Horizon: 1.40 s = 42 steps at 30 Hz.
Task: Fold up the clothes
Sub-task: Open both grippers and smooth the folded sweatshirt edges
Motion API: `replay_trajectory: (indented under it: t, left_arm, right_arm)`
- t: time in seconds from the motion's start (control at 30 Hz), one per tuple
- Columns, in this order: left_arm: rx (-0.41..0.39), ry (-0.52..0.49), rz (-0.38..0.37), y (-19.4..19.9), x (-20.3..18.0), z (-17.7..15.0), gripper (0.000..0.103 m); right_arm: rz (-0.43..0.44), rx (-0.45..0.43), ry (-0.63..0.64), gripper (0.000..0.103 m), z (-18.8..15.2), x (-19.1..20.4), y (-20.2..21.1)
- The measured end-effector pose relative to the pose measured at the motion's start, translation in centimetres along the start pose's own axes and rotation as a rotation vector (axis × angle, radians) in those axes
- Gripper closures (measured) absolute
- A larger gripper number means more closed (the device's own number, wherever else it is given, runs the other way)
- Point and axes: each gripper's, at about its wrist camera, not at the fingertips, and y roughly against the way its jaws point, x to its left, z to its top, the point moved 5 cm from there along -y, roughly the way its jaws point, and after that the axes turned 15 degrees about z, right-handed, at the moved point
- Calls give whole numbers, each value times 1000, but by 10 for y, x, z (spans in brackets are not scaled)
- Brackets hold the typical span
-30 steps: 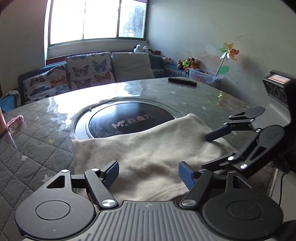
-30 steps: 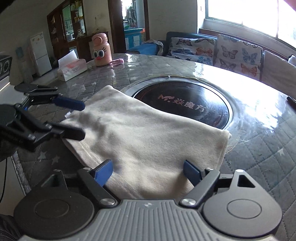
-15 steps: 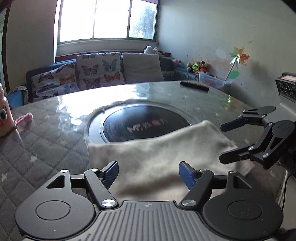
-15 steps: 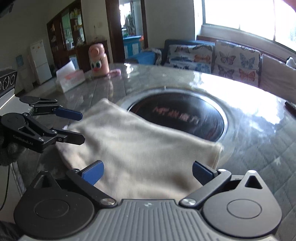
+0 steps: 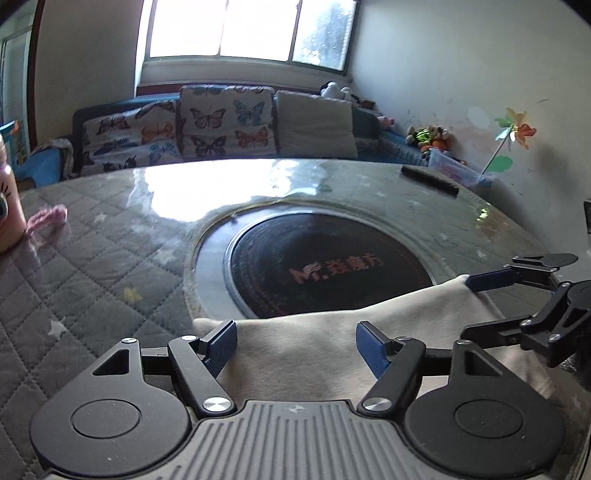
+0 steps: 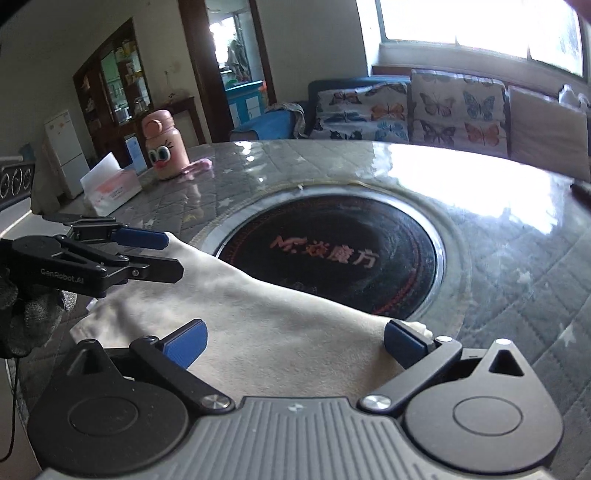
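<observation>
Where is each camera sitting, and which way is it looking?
Left wrist: on the left gripper, facing the window and butterfly sofa; the right gripper shows at right.
Right wrist: on the right gripper, facing the pink bottle; the left gripper shows at left.
Shared: beige cloth, black round hotplate.

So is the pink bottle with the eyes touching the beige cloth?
Apart. The right wrist view shows the pink bottle standing far back on the table, with bare quilted tabletop between it and the beige cloth.
</observation>
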Motion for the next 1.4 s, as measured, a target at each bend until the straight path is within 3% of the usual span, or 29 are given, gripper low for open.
replay_trajectory:
  t: [0.23,0.4,0.63,0.8,1.07,1.4]
  left_arm:
    - [0,9,18,-3,9,-1,30]
    - [-38,11,36,8,10,3,30]
    - [1,-27,92,-4,8,-8,29]
    - [-14,-18,101,5,10,-10,28]
    - [7,-53,118,15,5,-29,20]
    - [7,-19,145,30,13,-43,12]
  right_arm:
    - [-8,6,-38,0,-8,-14,-3]
    - [6,-17,-18,0,-1,-4,5]
    - [-7,-8,24,0,-3,6,2]
    - [-33,1,49,0,-6,9,0]
    - [-47,26,91,0,-18,23,0]
    - [-88,17,143,0,-21,41,-2]
